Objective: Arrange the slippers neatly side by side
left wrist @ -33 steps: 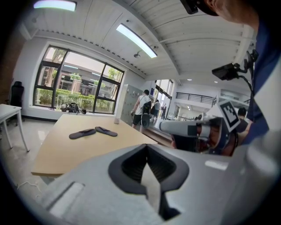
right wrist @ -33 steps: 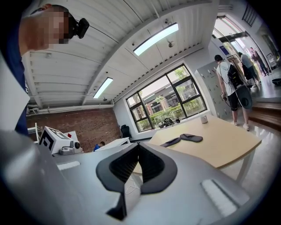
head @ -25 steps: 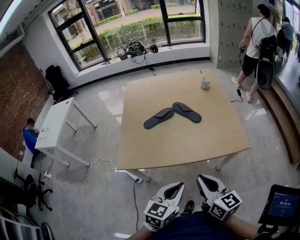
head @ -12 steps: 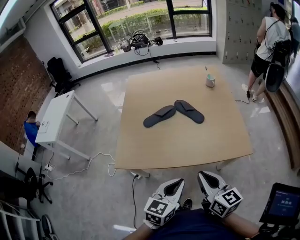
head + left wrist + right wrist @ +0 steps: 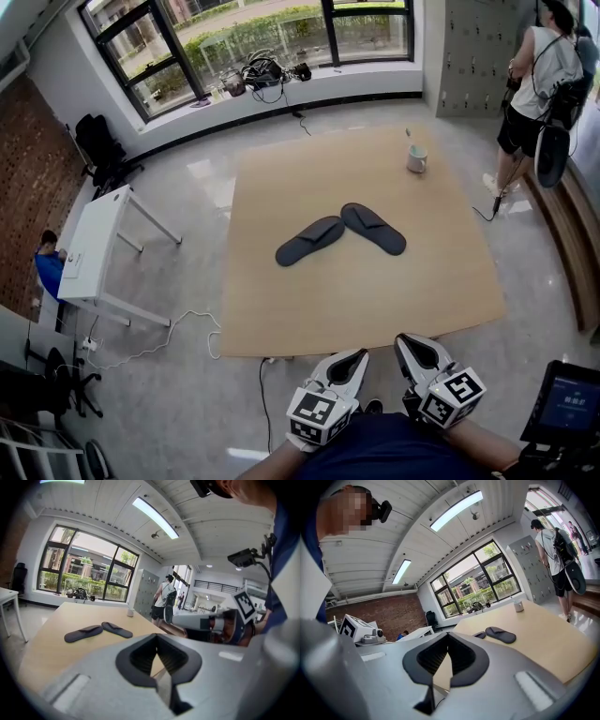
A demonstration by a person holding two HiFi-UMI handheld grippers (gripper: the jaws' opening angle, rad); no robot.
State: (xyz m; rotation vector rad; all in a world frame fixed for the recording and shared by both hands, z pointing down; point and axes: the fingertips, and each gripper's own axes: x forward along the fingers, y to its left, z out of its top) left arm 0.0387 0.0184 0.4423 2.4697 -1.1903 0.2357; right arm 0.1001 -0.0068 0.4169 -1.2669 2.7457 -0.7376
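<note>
1. The big light wooden table (image 5: pixel 356 291) sits lower and nearer in the head view than a second ago. Its near edge is now just ahead of both grippers, and nothing on it has been shifted.
2. The room is bounded at 12 o'clock by a black-framed window wall (image 5: pixel 253 37) and at 9 o'clock by a red brick wall (image 5: pixel 28 187). The floor is pale and glossy.
3. A narrow white side table (image 5: pixel 94 246) is seen at 9 o'clock of the wooden table, well apart from it.
4. A person in a white top and black shorts (image 5: pixel 534 84) is seen at 2 o'clock, nearer the frame's edge than before.
5. Two dark grey flat slippers are laid at the table's middle in an inverted V, as before. The left slipper (image 5: pixel 310 241) points toward 8 o'clock and the right slipper (image 5: pixel 373 228) toward 4 o'clock. Their far ends are close together; contact cannot be judged.
6. The left gripper (image 5: pixel 349 361) and right gripper (image 5: pixel 419 349) are held at 6 o'clock, short of the table. Both are closed with nothing between the jaws.
7. A small white mug (image 5: pixel 416 158) stands at the table's 1 o'clock.
</note>
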